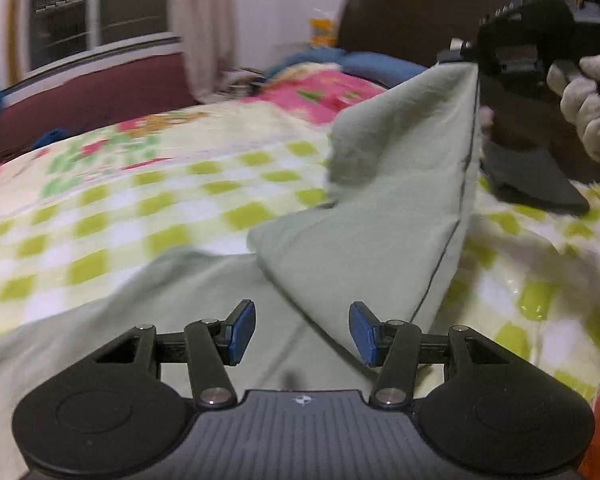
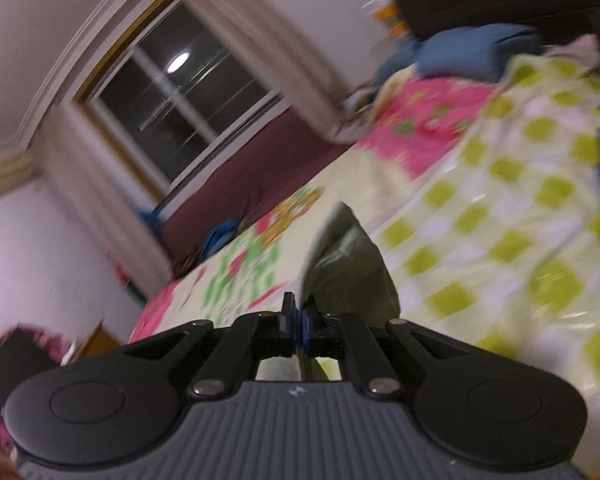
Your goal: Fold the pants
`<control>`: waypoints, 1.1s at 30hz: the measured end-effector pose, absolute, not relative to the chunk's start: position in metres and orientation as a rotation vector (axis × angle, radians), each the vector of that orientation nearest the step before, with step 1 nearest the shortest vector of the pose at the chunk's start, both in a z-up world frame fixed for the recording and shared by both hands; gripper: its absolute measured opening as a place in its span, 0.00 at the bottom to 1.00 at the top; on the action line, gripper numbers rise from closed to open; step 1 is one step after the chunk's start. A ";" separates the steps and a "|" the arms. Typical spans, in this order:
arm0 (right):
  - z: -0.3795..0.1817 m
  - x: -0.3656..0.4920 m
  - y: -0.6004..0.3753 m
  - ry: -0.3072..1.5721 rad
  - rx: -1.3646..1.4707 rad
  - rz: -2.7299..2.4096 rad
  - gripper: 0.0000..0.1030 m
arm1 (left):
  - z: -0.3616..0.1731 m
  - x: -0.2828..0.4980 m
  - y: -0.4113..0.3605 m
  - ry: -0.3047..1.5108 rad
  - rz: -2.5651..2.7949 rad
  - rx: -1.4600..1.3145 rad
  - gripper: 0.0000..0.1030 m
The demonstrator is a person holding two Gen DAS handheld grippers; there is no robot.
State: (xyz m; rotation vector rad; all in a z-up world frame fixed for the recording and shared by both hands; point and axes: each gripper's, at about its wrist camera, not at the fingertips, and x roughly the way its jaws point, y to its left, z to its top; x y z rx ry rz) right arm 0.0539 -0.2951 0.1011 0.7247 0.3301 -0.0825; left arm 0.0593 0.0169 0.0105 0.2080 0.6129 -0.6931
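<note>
Pale green pants [image 1: 380, 208] lie on the bed, one end pulled up into a tall peak at the upper right of the left wrist view. My right gripper [image 1: 470, 54] is shut on that raised end, held by a gloved hand [image 1: 588, 108]. In the right wrist view my right gripper [image 2: 300, 326] shows its blue pads pressed together on the pale green pants [image 2: 348, 264], which bunch up just ahead of them. My left gripper [image 1: 302, 330] hovers open just above the flat part of the pants, nothing between its blue pads [image 1: 242, 332].
The bed carries a quilt [image 1: 140, 208] with green and white checks and pink patches. A dark flat object [image 1: 540, 180] lies on the quilt at the right. A dark headboard [image 1: 412, 20], blue cloth [image 1: 380, 62], a window [image 2: 180, 100] and curtains stand behind.
</note>
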 end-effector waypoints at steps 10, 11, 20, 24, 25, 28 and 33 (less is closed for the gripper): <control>0.067 0.000 -0.383 0.320 0.817 -0.229 0.03 | -0.035 0.082 -0.089 0.744 -0.802 0.305 0.63; 0.066 -0.003 -0.384 0.324 0.820 -0.234 0.03 | -0.039 0.079 -0.095 0.749 -0.810 0.311 0.63; 0.078 0.049 -0.276 0.476 0.504 0.012 0.03 | -0.029 0.085 -0.045 0.772 -0.767 0.206 0.66; 0.078 0.089 -0.165 0.551 0.255 0.213 0.03 | -0.015 0.076 0.026 0.749 -0.670 0.151 0.67; 0.075 0.093 -0.139 0.559 0.185 0.255 0.03 | -0.012 0.072 0.048 0.745 -0.636 0.132 0.67; 0.058 0.099 -0.034 0.546 -0.095 0.398 0.03 | -0.010 0.062 0.114 0.745 -0.513 0.069 0.67; 0.005 0.088 0.079 0.588 -0.336 0.612 0.03 | -0.023 0.038 0.198 0.763 -0.336 0.000 0.67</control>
